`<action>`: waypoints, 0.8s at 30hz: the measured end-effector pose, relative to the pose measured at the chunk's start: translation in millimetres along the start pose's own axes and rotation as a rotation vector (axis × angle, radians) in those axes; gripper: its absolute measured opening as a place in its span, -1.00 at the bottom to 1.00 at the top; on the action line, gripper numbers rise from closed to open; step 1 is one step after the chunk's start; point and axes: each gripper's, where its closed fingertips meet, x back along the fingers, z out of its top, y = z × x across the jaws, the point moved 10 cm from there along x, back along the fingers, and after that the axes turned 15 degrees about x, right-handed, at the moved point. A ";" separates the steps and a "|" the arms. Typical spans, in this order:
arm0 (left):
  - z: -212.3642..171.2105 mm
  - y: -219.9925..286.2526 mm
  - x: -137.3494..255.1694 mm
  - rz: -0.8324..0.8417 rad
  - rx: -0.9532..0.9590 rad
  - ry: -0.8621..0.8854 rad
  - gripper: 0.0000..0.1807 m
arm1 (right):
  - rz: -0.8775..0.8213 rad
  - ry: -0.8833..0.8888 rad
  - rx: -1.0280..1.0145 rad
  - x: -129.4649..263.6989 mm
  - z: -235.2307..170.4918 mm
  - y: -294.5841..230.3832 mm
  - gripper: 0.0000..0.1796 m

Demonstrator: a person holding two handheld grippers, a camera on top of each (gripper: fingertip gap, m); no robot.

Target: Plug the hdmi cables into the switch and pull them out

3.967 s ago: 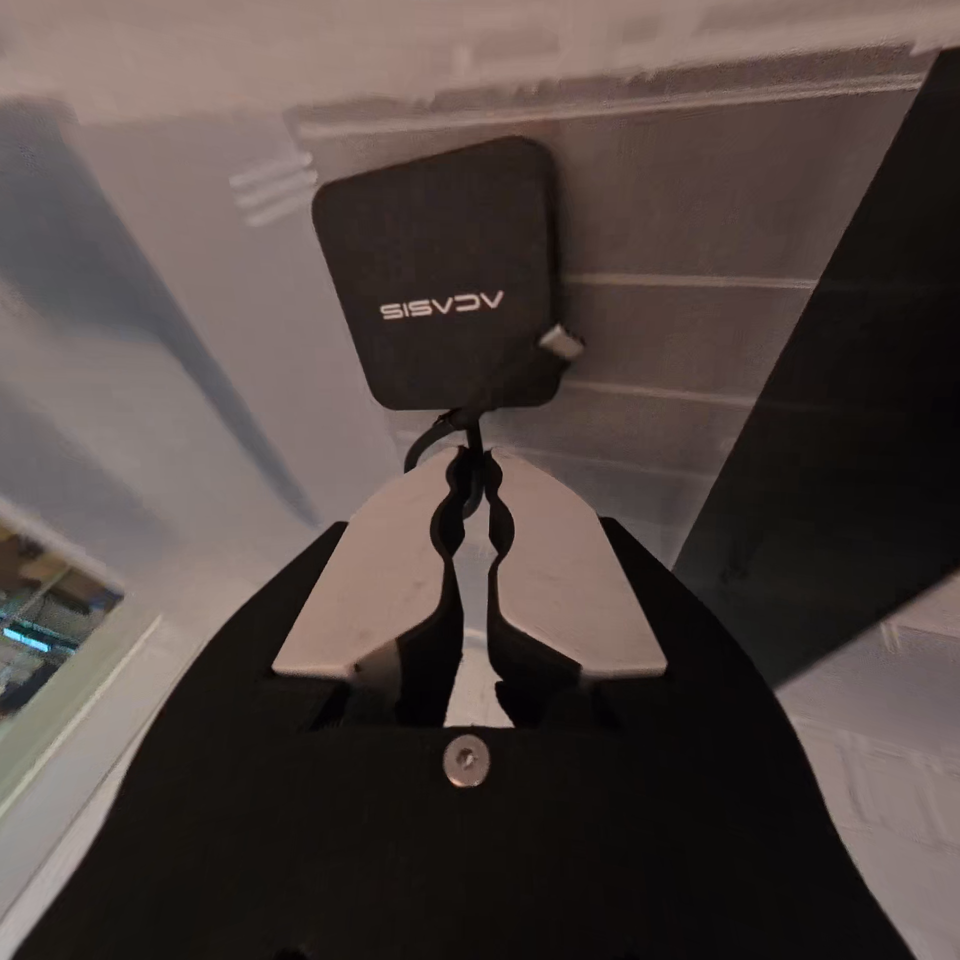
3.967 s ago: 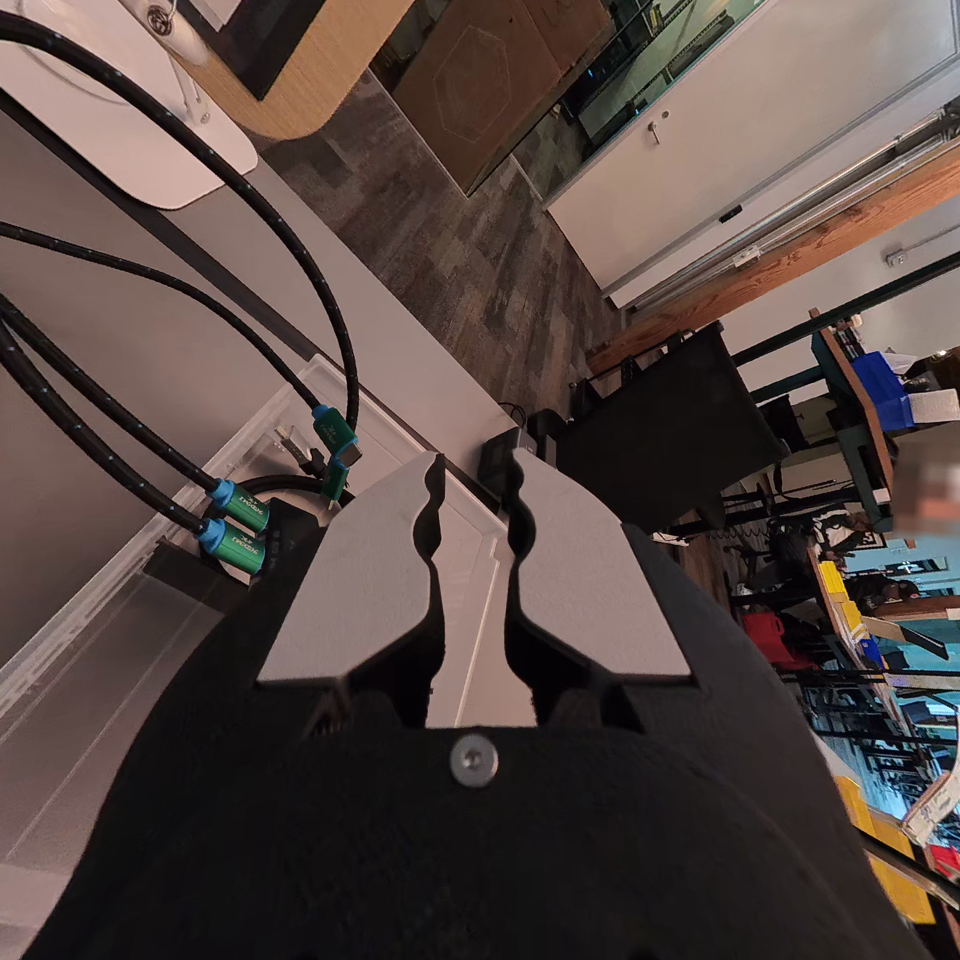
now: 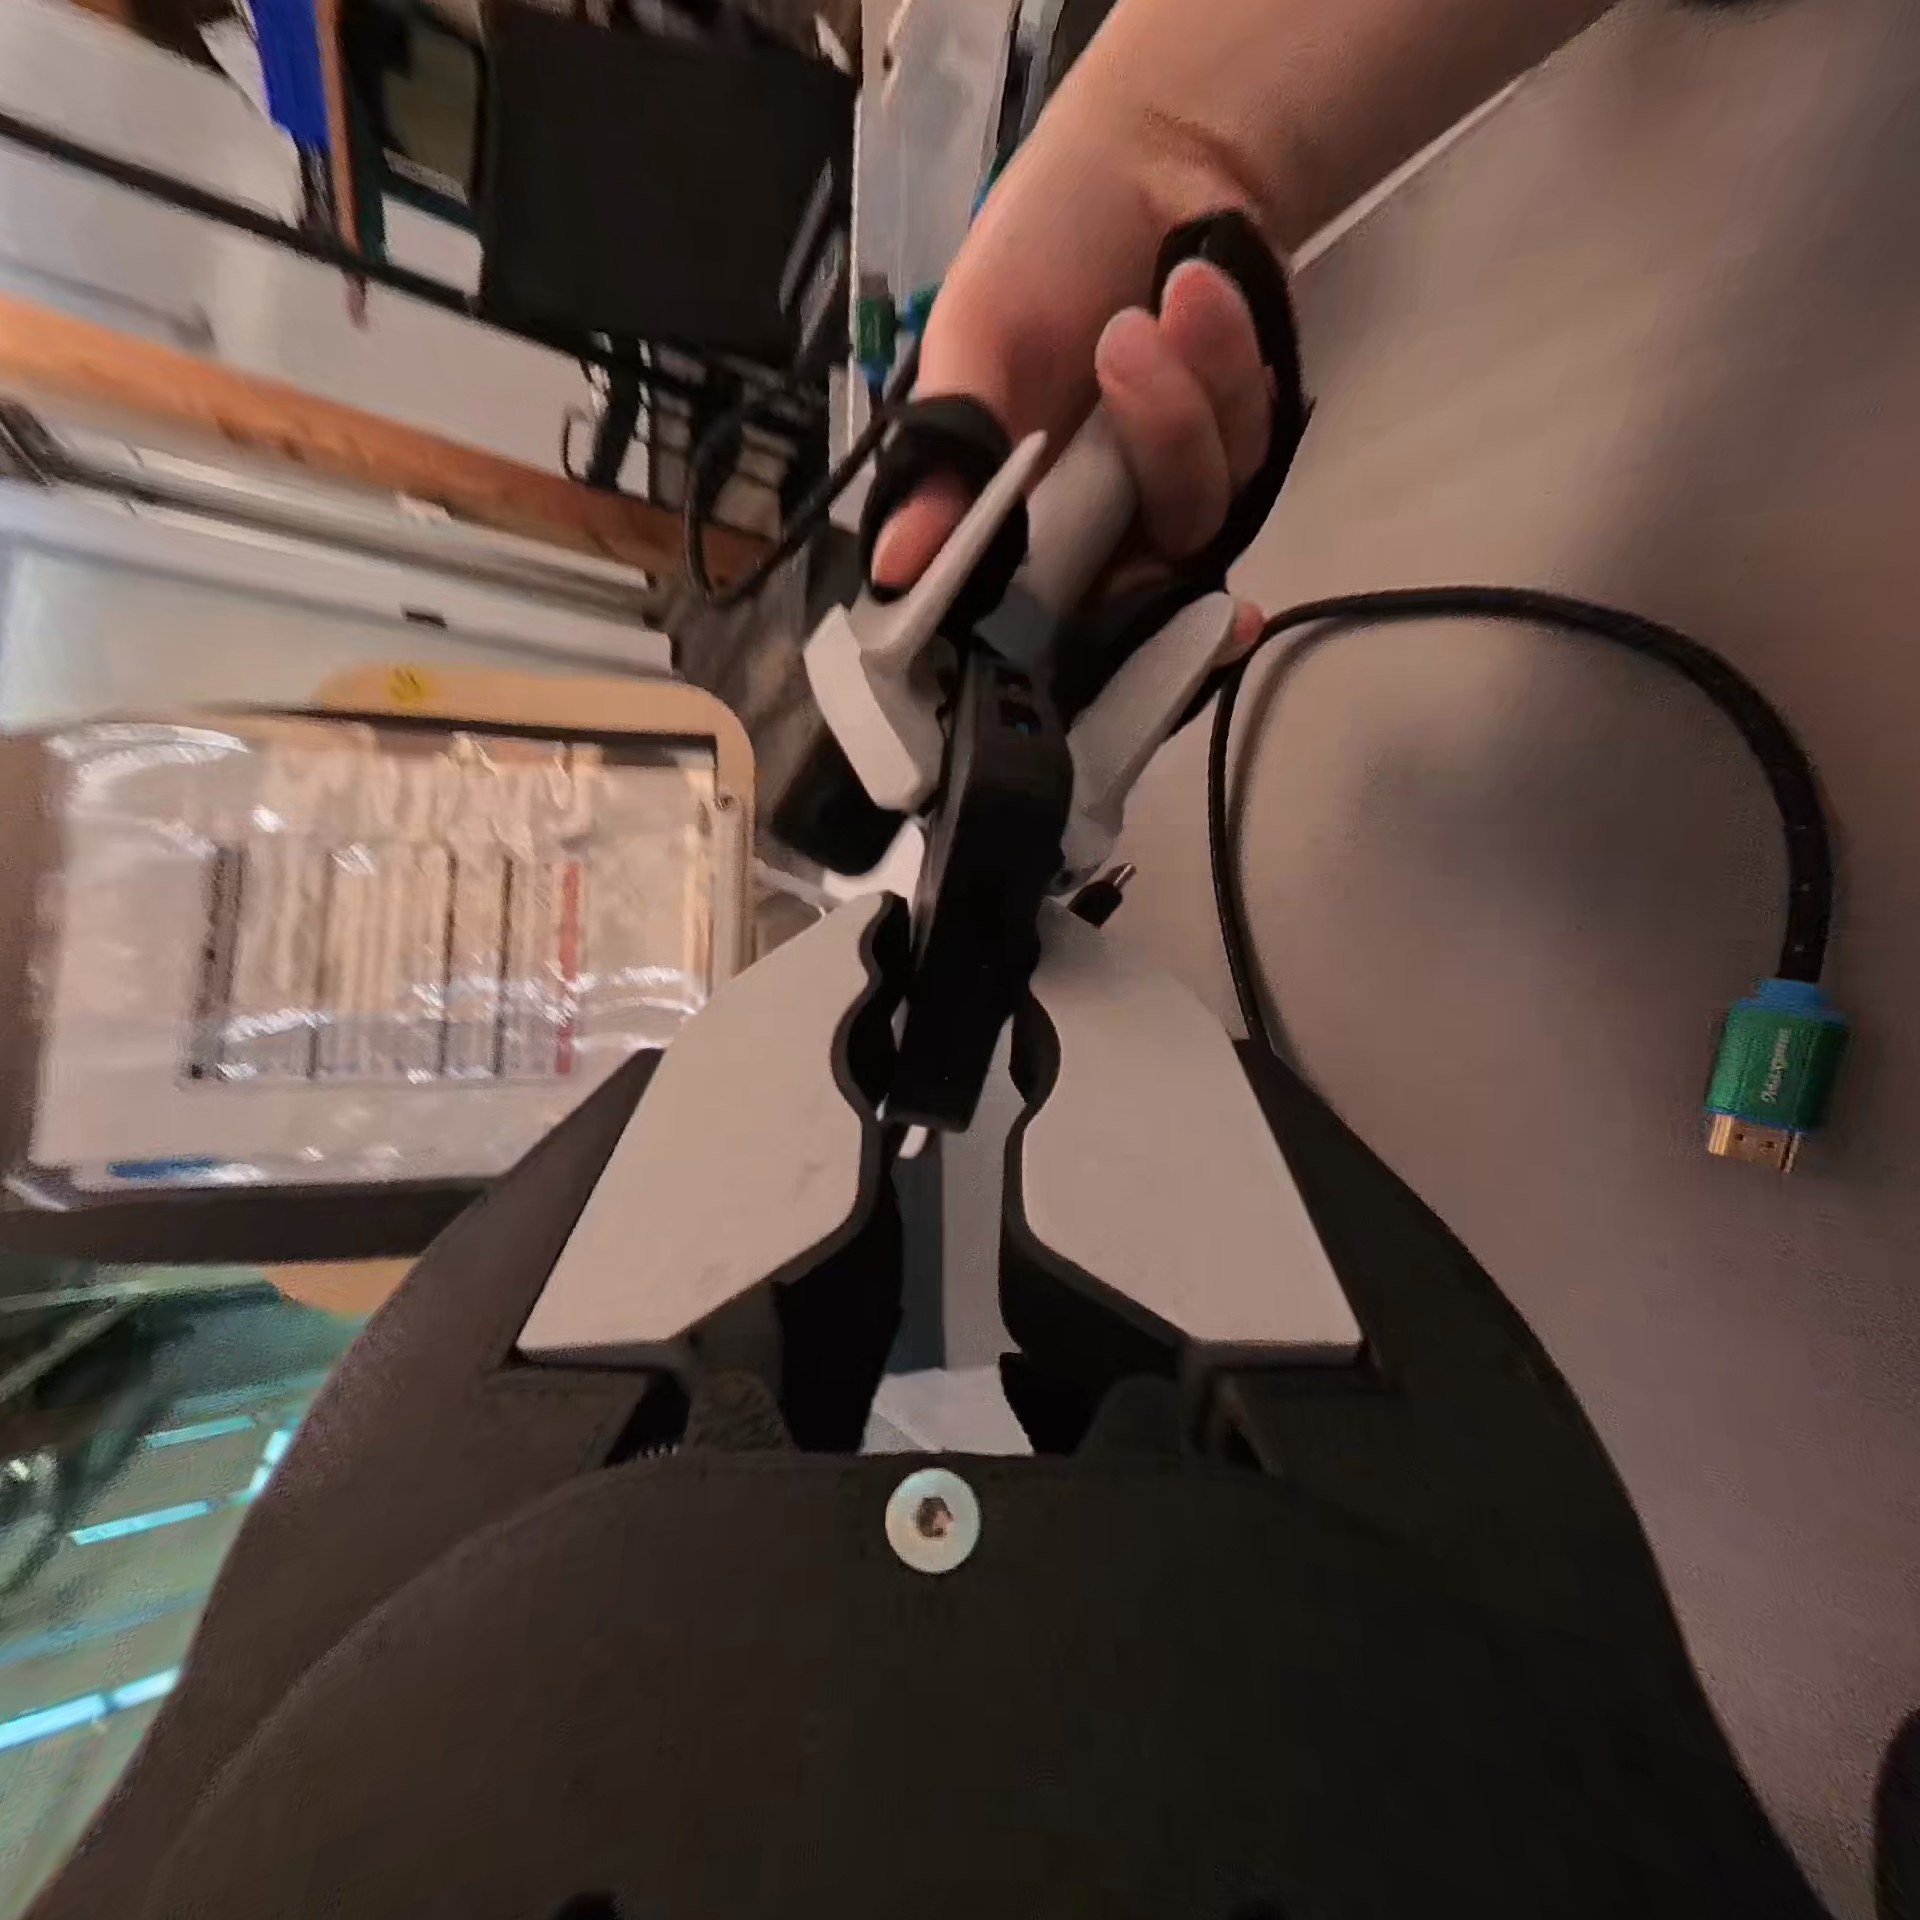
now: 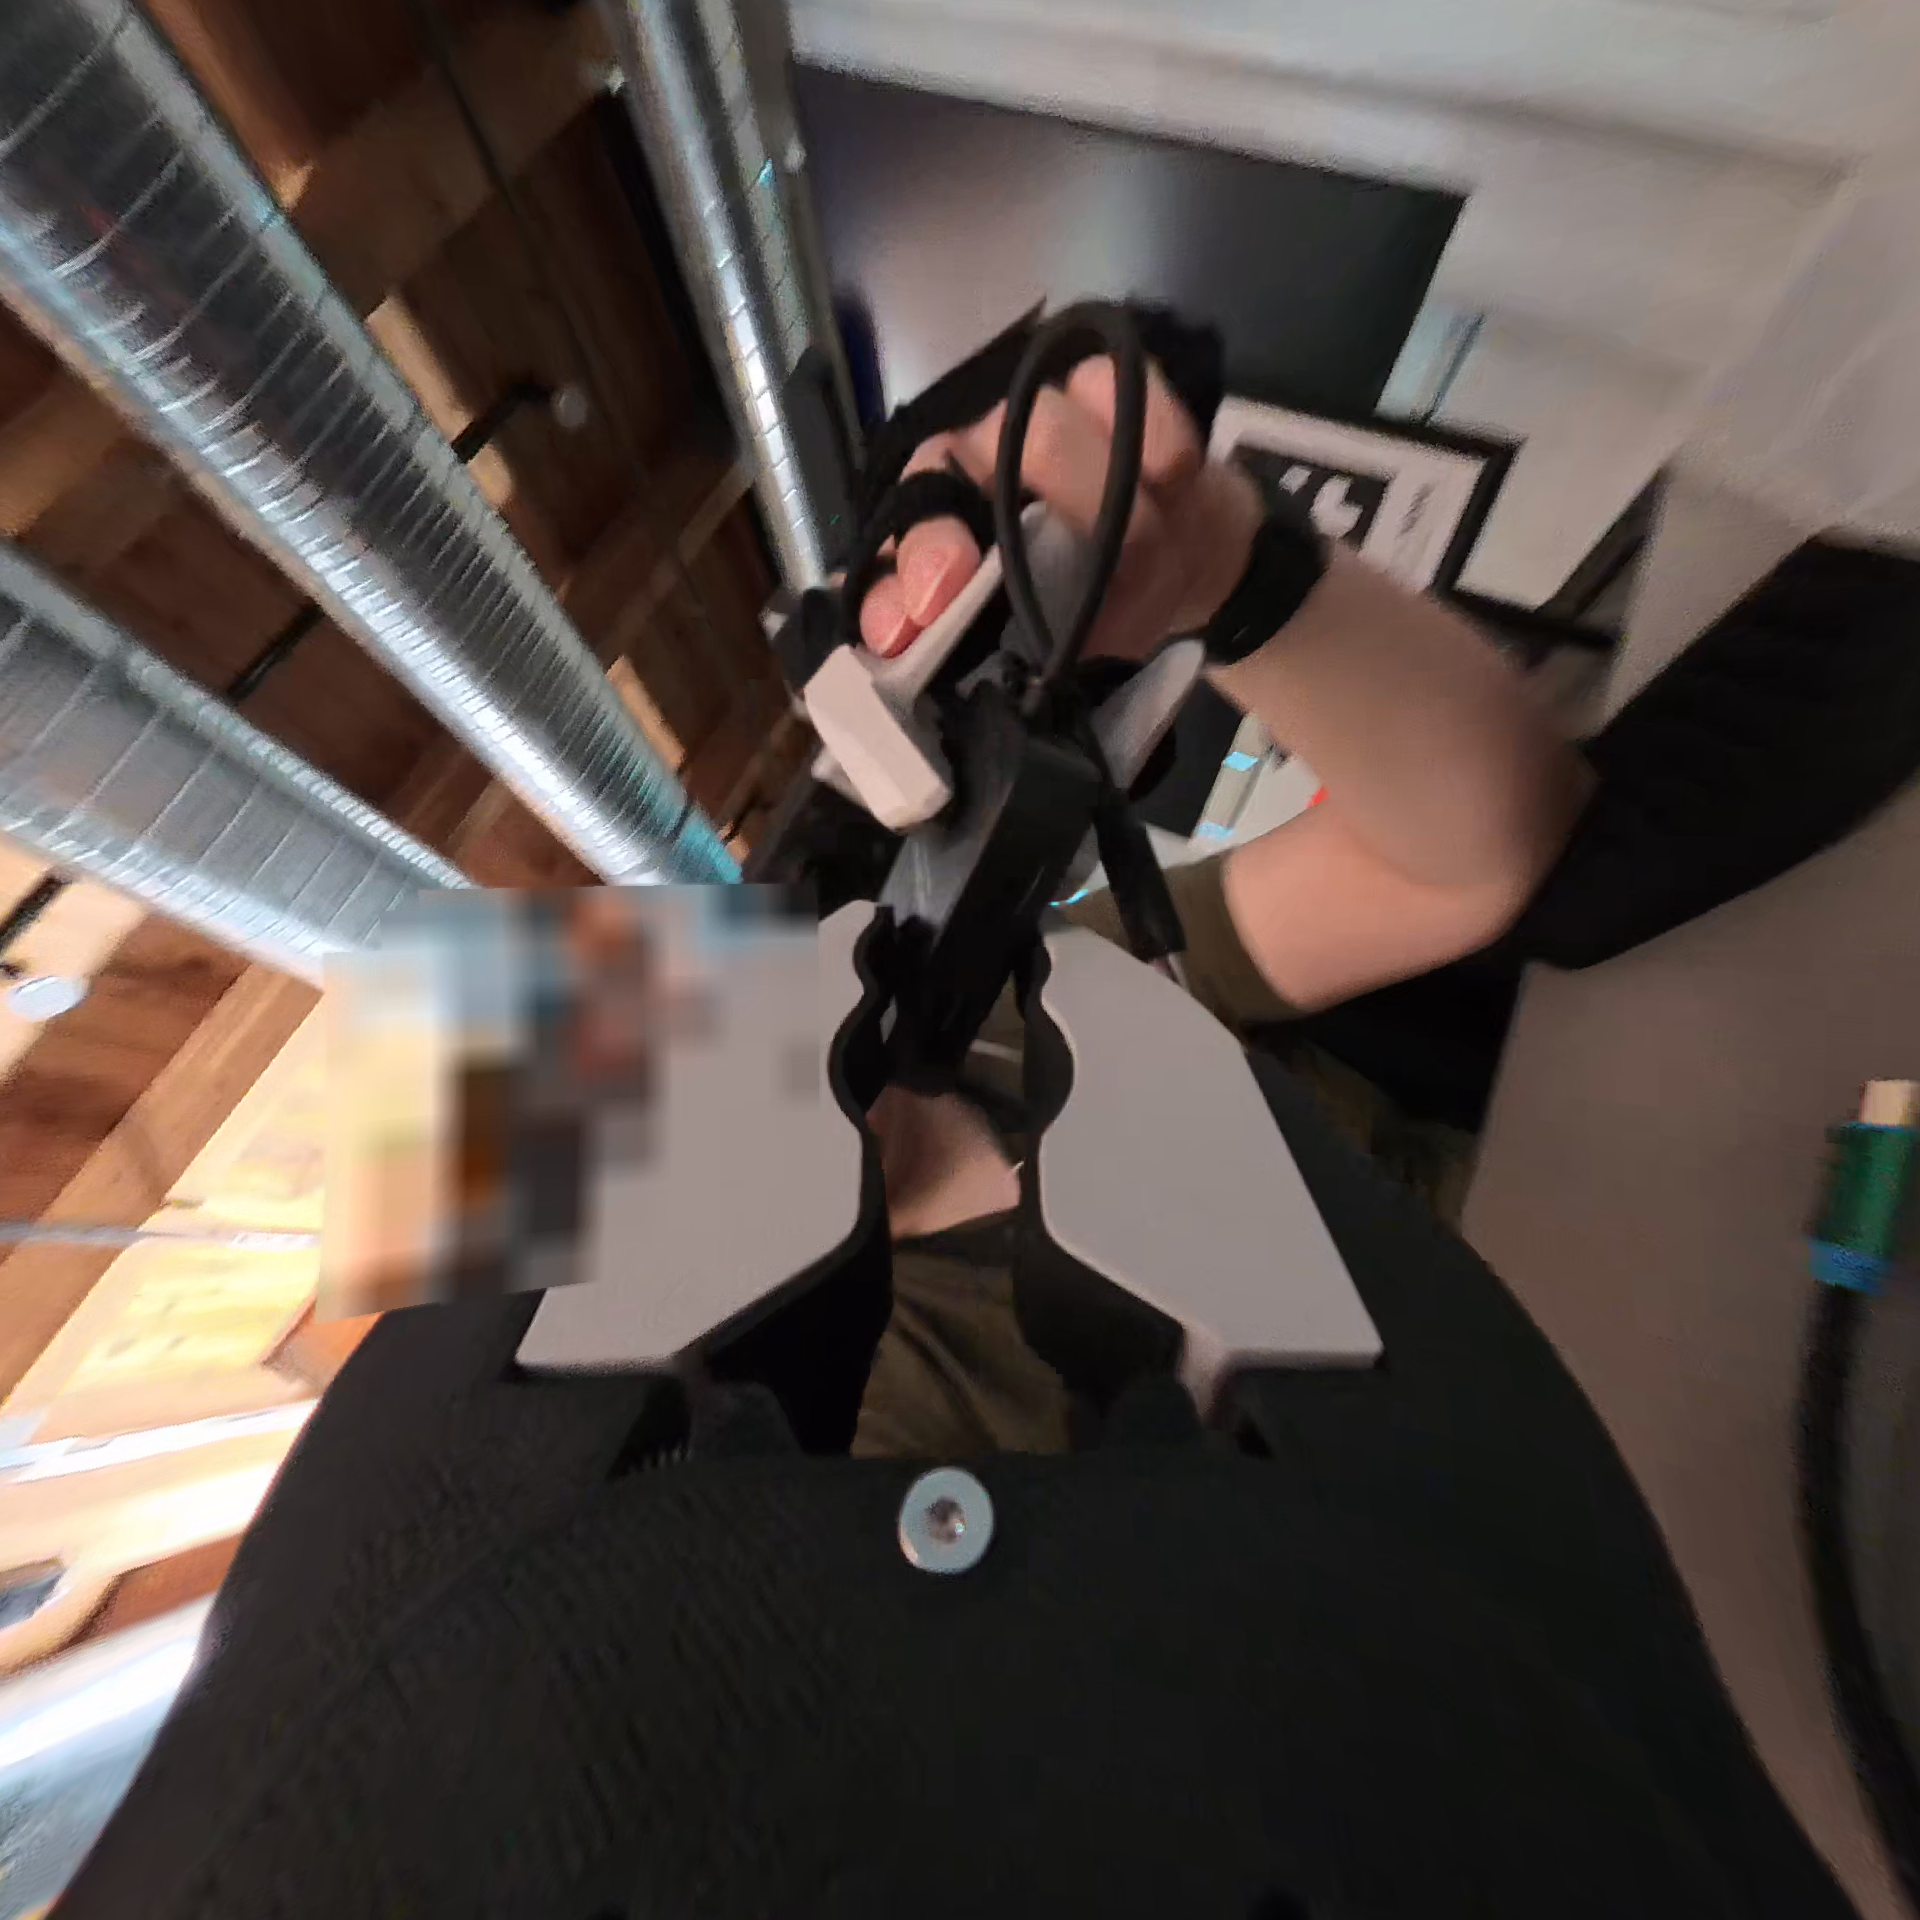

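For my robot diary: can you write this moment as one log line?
left gripper: shut on switch | right gripper: shut on switch | HDMI cable: loose on table

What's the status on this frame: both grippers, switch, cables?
Left gripper and right gripper both shut on the black switch. Green-and-blue HDMI plug loose on the table, unplugged. Nothing blocking.

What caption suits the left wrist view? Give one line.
Left gripper clamps the black switch while a green-ended cable lies unplugged on the white table.
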 end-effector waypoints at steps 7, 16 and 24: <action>-33.6 -13.5 -34.9 0.115 0.096 -0.290 -0.81 | -0.635 0.080 0.381 47.2 22.9 -19.6 -0.77; -75.6 5.0 -119.3 0.099 0.450 -0.627 -0.81 | -1.482 -0.055 1.264 24.3 19.6 -108.3 -0.73; -100.8 3.1 -149.3 0.174 0.402 -0.843 -0.81 | -1.610 -0.043 1.354 27.0 11.5 -145.8 -0.73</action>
